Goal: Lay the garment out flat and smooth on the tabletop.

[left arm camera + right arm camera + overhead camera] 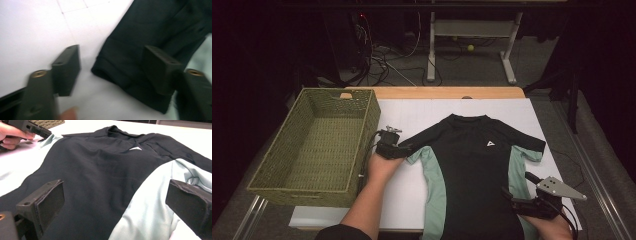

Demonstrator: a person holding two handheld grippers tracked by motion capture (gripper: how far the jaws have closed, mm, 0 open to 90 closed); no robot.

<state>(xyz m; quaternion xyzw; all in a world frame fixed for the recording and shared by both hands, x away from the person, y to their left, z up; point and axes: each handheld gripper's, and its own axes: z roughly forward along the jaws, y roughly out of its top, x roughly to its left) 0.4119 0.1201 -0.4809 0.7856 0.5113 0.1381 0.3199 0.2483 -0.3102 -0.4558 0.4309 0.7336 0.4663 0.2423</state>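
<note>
Left gripper [111, 72] is poised at the shirt [472, 165] sleeve, jaws apart, the cuff lying between its fingers [67, 67], unpinched. Right gripper [115, 205], jaws wide, hovers over the hem. The shirt runs lengthwise away from both.

It looked like a lab or recording room — cables [382, 62] tangled on grey carpet, an adjustable desk frame [472, 30] behind, black surroundings, a white-covered table [412, 112].

blurred: we see the left gripper's [112, 72] black jaws smeared | cut off: black-and-mint short-sleeved shirt's [472, 165] near hem, woven green basket's [47, 122] far part
</note>
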